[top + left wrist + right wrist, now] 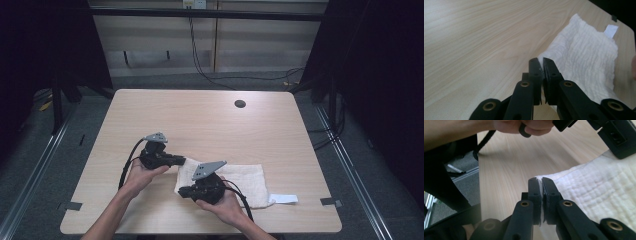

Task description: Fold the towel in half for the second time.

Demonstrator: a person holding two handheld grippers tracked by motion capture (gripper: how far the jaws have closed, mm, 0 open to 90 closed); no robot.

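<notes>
Both forearms come in low over the near side of the table (pixel 200 115). The left gripper (pixel 181 160) pinches one corner of the single white towel (pixel 245 180), and the right gripper (pixel 181 192) clamps the neighbouring corner. The towel lies flat at the table's near right part. Two grippers, one towel.

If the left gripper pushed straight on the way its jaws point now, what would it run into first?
The left gripper is already shut on a corner of the white cloth, and its jaws point along the cloth. Going on, it would likely plough into that cloth and bunch it up. Beyond lies bare table; depth there is hard to judge.
</notes>
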